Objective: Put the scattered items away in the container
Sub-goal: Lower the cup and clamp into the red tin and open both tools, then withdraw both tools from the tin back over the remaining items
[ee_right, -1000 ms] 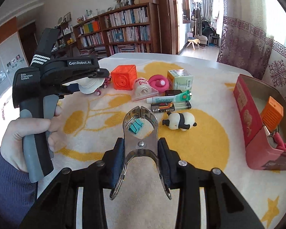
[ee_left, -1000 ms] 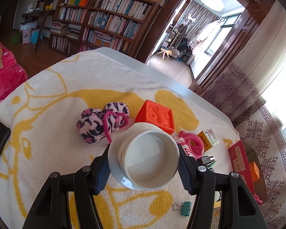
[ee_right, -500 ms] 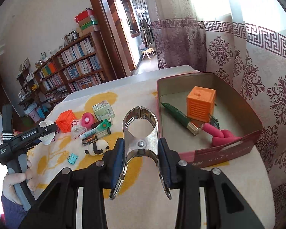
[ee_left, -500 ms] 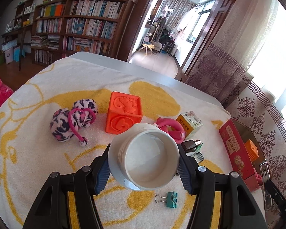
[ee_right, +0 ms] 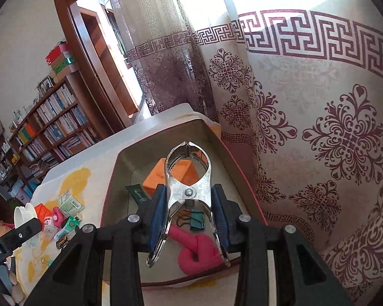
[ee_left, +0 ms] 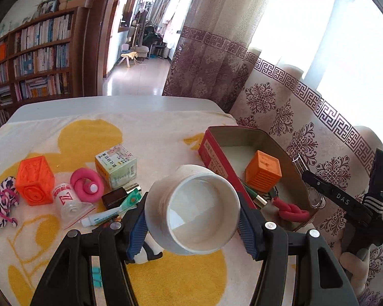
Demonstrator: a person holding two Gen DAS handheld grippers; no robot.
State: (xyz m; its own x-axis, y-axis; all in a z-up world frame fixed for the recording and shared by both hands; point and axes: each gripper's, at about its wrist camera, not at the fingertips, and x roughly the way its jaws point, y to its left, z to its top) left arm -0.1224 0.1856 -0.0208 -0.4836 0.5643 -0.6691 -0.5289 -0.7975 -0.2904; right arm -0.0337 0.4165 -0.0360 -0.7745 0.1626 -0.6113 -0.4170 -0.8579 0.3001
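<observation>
left hold: your left gripper, fingers half-spread, clamps the white round plastic tub by its sides; light, smooth, probably slippery.
right hold: your right gripper pinches the shiny steel spring clamp at its handles; stiff, springy.
where: clamp above the red rectangular tin; tub beside it.

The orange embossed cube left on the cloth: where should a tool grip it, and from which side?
Grip the cube across its two flat, parallel side faces, coming down from above. It sits squarely on the cloth, with the plush toy to its left and the bagged roll to its right, so from above is probably clearest.
</observation>
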